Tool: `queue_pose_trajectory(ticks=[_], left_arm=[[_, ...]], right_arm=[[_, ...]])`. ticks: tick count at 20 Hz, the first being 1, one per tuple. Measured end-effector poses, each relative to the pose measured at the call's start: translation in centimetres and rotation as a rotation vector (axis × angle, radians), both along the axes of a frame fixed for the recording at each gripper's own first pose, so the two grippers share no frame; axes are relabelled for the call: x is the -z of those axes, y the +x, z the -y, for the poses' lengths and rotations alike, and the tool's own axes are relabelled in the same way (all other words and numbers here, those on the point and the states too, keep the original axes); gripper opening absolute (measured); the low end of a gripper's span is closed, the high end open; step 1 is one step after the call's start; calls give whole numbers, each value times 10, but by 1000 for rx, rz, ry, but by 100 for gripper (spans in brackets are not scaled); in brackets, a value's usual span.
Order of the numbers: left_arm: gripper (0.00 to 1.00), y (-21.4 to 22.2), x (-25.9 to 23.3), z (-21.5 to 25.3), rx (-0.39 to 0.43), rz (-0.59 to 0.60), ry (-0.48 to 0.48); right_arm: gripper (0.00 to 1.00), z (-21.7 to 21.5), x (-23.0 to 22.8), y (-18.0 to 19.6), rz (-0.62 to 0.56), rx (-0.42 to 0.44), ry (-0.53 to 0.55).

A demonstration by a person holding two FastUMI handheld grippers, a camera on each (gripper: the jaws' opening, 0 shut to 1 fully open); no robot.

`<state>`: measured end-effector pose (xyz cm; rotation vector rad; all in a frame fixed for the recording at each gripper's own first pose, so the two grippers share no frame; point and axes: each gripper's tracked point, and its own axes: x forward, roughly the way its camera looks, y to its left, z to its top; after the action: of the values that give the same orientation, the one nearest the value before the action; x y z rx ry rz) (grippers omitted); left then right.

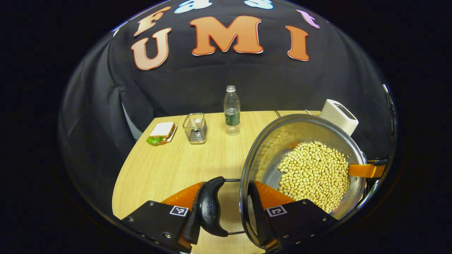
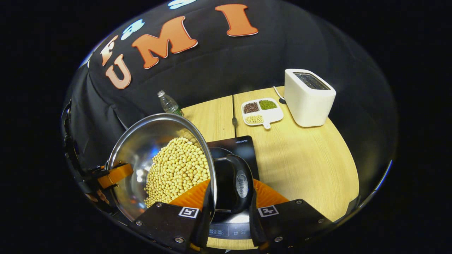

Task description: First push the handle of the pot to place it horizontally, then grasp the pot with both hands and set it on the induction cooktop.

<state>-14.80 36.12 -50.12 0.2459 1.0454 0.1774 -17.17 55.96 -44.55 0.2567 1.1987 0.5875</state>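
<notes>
A steel pot (image 1: 282,141) holding soybeans (image 1: 314,173) is gripped from both sides. My left gripper (image 1: 227,188) is shut on it: one finger sits outside the black side handle (image 1: 212,208) and the other inside the pot wall. At the far rim the right gripper's finger (image 1: 367,170) shows. In the right gripper view, my right gripper (image 2: 231,192) is shut likewise around the other black handle (image 2: 242,183) and the rim of the pot (image 2: 141,141). The black induction cooktop (image 2: 235,144) lies just beyond and beneath this handle. Whether the pot rests on it I cannot tell.
On the wooden table (image 1: 169,169) stand a sandwich (image 1: 162,132), a small clear container (image 1: 195,127) and a water bottle (image 1: 232,109). A white toaster (image 2: 309,95) and a divided dish of beans (image 2: 262,111) sit at the back right, behind the cooktop.
</notes>
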Motion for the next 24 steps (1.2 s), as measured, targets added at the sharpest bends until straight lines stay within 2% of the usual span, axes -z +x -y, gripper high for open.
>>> queue_pose_trajectory(ticks=[8, 13, 15, 16, 20, 21, 24], left_arm=[[64, 7, 14, 11, 31, -27, -74], [64, 1, 21, 17, 19, -83, -103], [61, -1, 26, 19, 19, -110, -109], [65, -1, 27, 19, 25, -120, -108], [65, -4, 33, 19, 33, -151, -107], [62, -5, 33, 20, 34, -158, -108], [64, -7, 36, 21, 40, -173, -109]], right_arm=[[46, 8, -2, -1, -10, 43, -67], [47, 9, 3, -9, -49, 30, -108], [47, 10, 4, -11, -67, 29, -120], [47, 12, 3, -12, -80, 31, -124], [47, 14, 2, -12, -108, 34, -131], [47, 14, 1, -11, -115, 32, -131], [47, 15, 1, -10, -131, 36, -125]])
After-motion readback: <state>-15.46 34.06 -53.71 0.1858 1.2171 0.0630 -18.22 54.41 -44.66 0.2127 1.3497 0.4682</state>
